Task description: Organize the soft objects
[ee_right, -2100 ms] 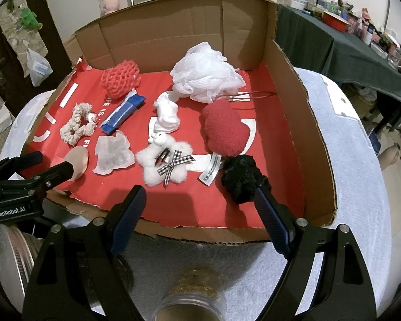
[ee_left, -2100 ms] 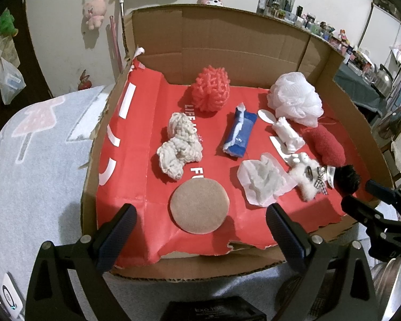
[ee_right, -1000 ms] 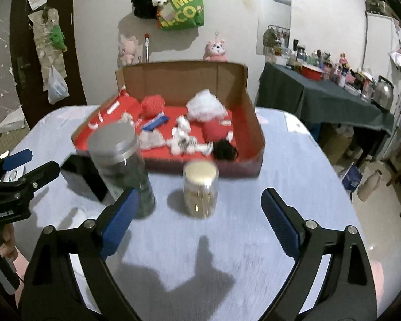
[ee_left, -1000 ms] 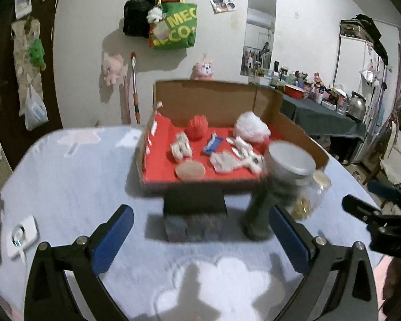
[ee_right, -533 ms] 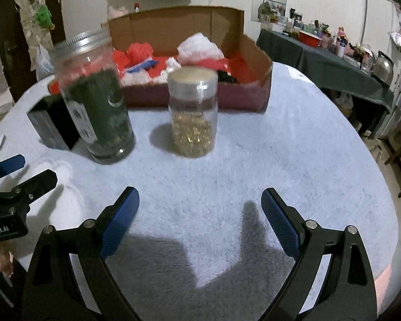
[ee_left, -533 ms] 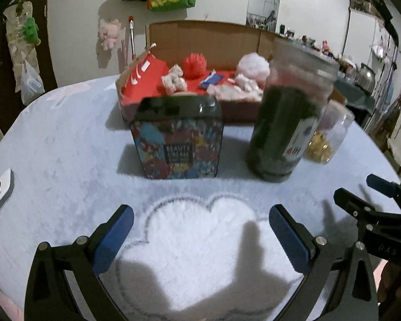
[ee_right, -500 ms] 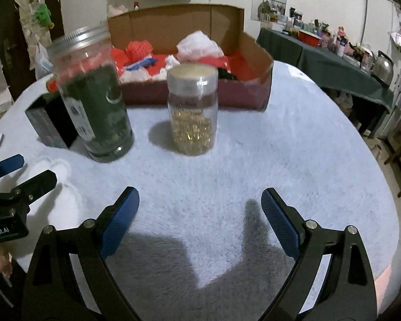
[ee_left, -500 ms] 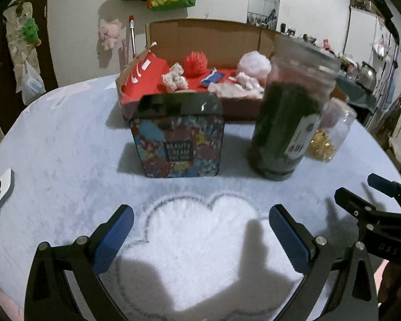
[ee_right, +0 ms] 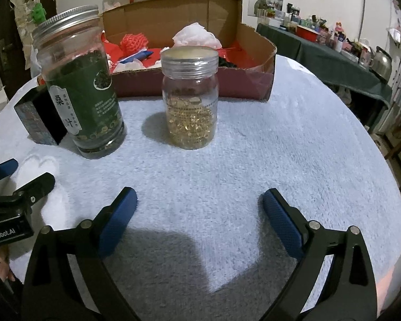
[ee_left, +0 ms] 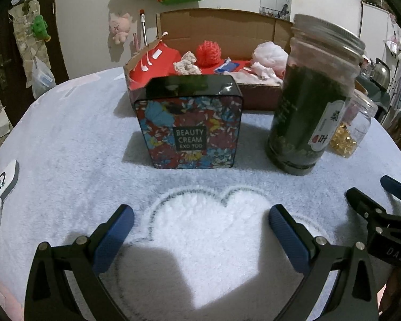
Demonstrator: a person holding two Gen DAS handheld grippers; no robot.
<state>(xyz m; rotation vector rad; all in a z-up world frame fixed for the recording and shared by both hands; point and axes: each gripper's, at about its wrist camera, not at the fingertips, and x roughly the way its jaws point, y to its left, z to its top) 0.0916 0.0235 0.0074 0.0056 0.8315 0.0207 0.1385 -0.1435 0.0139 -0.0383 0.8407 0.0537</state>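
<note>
A cardboard box [ee_left: 216, 26] with a red lining stands at the far side of the table and holds soft objects: a red mesh ball [ee_left: 208, 53], a white mesh puff [ee_left: 270, 54], a cream knitted piece [ee_left: 185, 62] and a blue packet [ee_left: 228, 67]. The box [ee_right: 264, 50] also shows in the right wrist view with the red ball [ee_right: 132, 42] and white puff [ee_right: 196, 36]. My left gripper [ee_left: 199, 227] is open and empty, low over the pale blue cloth near the front. My right gripper [ee_right: 199, 208] is open and empty too.
A floral "Beauty Cream" tin [ee_left: 189, 123], a tall jar of green leaves [ee_left: 312, 101] and a small jar of golden capsules [ee_right: 189, 96] stand between the grippers and the box. A white device [ee_left: 2, 184] lies at the table's left edge.
Both grippers pulled back from over the box and dropped low to the near side of the table. In the last half second they hardly moved. Both stayed open and empty.
</note>
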